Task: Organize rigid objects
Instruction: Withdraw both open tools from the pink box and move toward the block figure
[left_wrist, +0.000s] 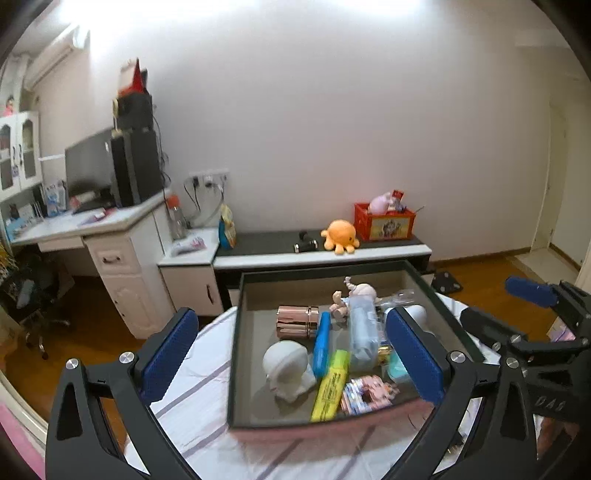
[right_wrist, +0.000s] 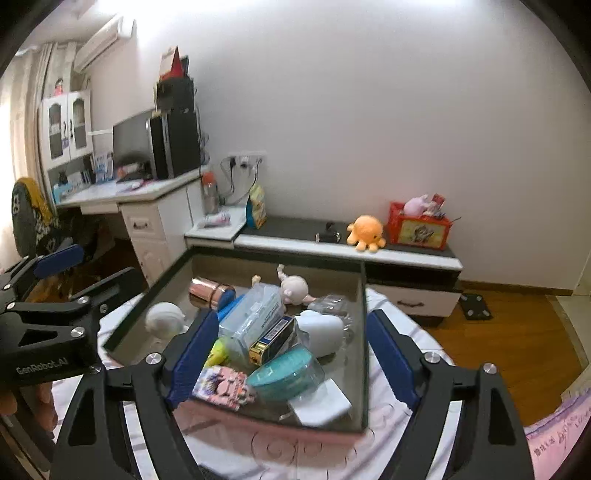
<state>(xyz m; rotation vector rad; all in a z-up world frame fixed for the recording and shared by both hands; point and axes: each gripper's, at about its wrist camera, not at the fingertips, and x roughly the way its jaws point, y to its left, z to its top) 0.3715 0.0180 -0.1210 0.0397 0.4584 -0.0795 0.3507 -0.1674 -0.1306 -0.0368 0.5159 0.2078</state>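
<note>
Above the dark-rimmed rectangular tray (left_wrist: 236, 332) on the striped cloth: both hand-held grippers spread, empty.
Left hand-held gripper (left_wrist: 291, 354) and right hand-held gripper (right_wrist: 291, 354) hover; nothing between pads. Yellow highlighter (left_wrist: 330, 384), white bust figurine (left_wrist: 288, 365) and rose-gold tin (left_wrist: 297, 321) lie heaped inside. Risk: reaching in could nudge neighbours, toppling the pile.
</note>
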